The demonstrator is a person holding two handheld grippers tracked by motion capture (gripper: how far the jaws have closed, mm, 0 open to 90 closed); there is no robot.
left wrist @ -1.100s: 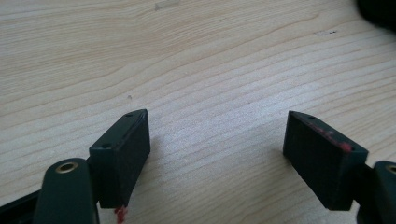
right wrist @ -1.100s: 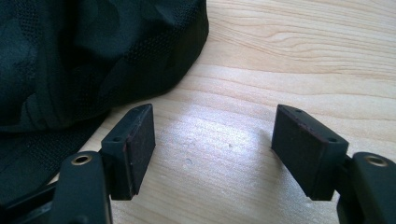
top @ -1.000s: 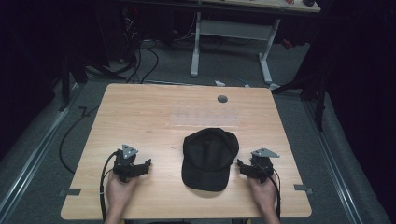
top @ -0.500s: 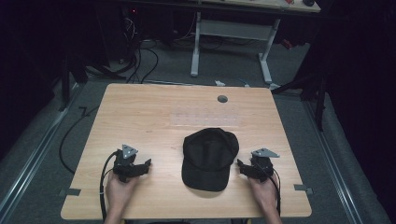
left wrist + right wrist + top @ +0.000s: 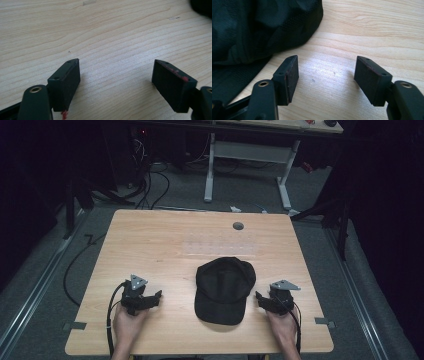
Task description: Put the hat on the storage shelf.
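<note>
1. Black cap (image 5: 223,289) sits on the bench (image 5: 165,245), near edge, slightly right of centre. Brim points to 6 o'clock toward the person, crown to 12.
2. Left tool (image 5: 155,297) rests on the bench at the cap's 9 o'clock, clear gap between them. Jaws spread, nothing between them; left gripper view (image 5: 116,77) confirms bare wood in the gap.
3. Right tool (image 5: 259,298) at the cap's 3 o'clock, just beside the brim edge. Jaws spread, gripping nothing; right gripper view (image 5: 326,75) shows bare wood between the pads.
4. Hidden/cut off: forearms run off the bottom of the high view. Both hands partly covered by the tool bodies and their grey plates. Contact between right tool and cap can't be judged from the high view.
5. Right gripper view adds: cap (image 5: 259,30) fills the 10 o'clock corner, mesh weave visible, brim runs under the left jaw side, no touch at the pads.
6. Left gripper view adds: a dark sliver at the 1 o'clock corner, likely the cap, too cropped to confirm. Red marks on both pads.
7. High view adds: round grommet hole (image 5: 238,226) on the bench at 12 o'clock from the cap, well apart. Faint pale patch on the wood between them.
8. Containers: none to report.
</note>
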